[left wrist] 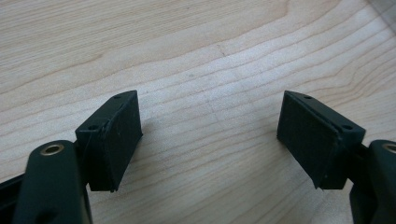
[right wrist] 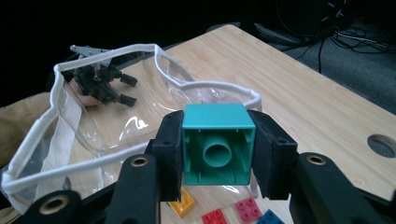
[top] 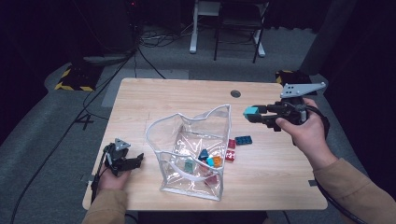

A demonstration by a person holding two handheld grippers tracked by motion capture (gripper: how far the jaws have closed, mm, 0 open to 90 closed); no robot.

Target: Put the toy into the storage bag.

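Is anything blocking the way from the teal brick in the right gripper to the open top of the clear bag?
Nothing visible does. The right gripper holds the teal brick beside the clear bag, whose white-trimmed mouth gapes open.

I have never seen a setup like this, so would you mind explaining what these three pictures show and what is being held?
A person sits at a wooden table with a hand-held gripper in each hand. One picture looks down from above; the other two come from cameras riding on the grippers, looking along their black jaws. The right hand-held gripper clamps a teal block in the air beside a clear bag that already holds several blocks. More blocks lie loose next to the bag. The left hand-held gripper rests open and empty on the table.
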